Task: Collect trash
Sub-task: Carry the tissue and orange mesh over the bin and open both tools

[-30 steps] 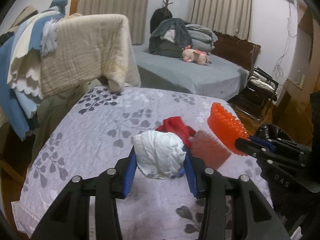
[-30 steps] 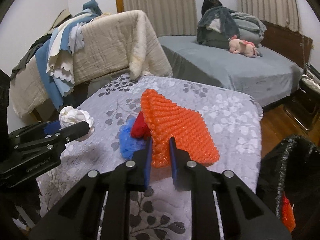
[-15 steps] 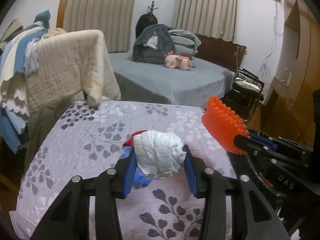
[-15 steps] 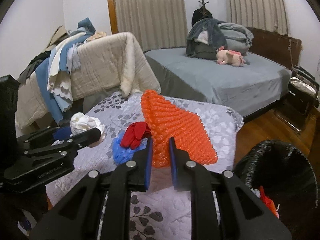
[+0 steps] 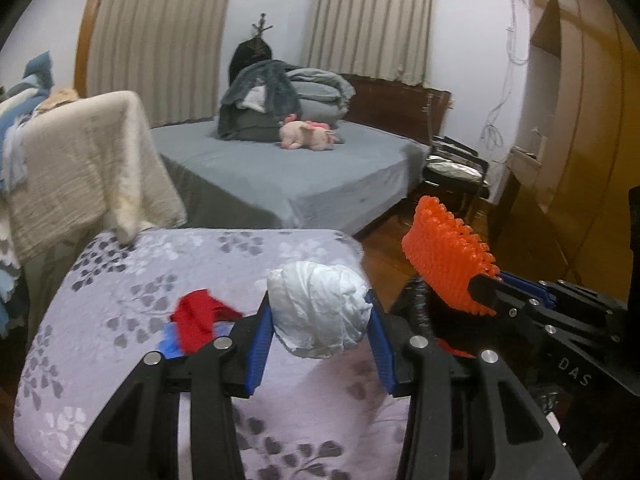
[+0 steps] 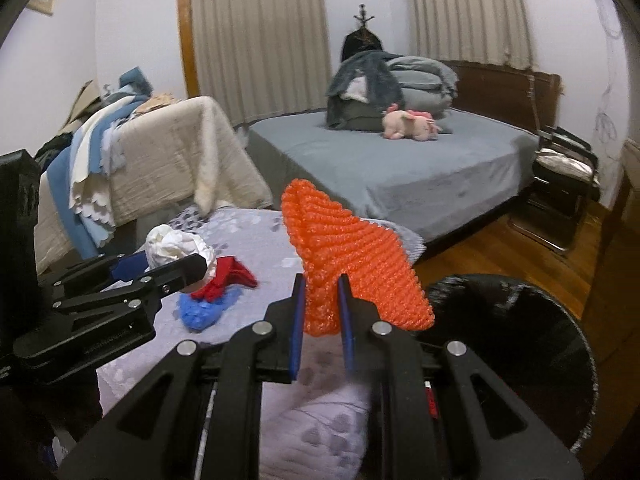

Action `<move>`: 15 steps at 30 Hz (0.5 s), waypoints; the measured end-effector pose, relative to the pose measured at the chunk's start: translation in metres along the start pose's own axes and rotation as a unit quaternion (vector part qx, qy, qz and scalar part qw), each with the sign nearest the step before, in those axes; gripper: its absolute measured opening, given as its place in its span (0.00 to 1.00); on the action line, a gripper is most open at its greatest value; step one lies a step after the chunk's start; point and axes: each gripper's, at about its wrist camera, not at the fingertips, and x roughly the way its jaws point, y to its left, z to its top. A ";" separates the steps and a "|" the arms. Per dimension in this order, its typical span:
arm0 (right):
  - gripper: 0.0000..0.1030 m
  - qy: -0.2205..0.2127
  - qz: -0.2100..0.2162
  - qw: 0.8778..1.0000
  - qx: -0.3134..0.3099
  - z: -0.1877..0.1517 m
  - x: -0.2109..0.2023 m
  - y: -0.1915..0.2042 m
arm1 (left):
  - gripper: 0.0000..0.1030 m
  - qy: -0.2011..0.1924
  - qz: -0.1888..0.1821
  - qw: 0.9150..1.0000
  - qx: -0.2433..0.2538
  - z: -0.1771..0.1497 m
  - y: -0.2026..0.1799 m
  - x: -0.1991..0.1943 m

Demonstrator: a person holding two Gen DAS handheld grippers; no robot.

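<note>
Right wrist view: both grippers are carrying trash.
Right gripper [image 6: 322, 316] is pinching orange mesh [image 6: 352, 264], its long axis rising up-left; left gripper [image 5: 318, 344] is clamping a white wad [image 5: 318, 312].

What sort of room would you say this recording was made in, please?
Most likely a bedroom in a home. A bed with a grey cover carries a pile of folded bedding and a pink plush toy, and long curtains hang along the wall behind it.

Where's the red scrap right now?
Still on the floral quilt, lying on top of the blue scrap. In the right wrist view the red scrap sits left of centre, just beyond the left claw.
</note>
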 end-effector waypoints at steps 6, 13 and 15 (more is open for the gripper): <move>0.15 -0.005 -0.031 0.999 0.024 -0.006 -0.015 -0.039 | 0.43 0.002 -0.034 0.999 0.024 0.003 -0.039 0.015; 0.15 0.001 -0.063 0.997 0.053 -0.020 -0.026 -0.082 | 0.43 0.008 -0.070 0.996 0.045 0.003 -0.080 0.036; 0.15 0.004 -0.072 0.996 0.060 -0.026 -0.027 -0.094 | 0.43 0.011 -0.079 0.996 0.050 0.001 -0.089 0.041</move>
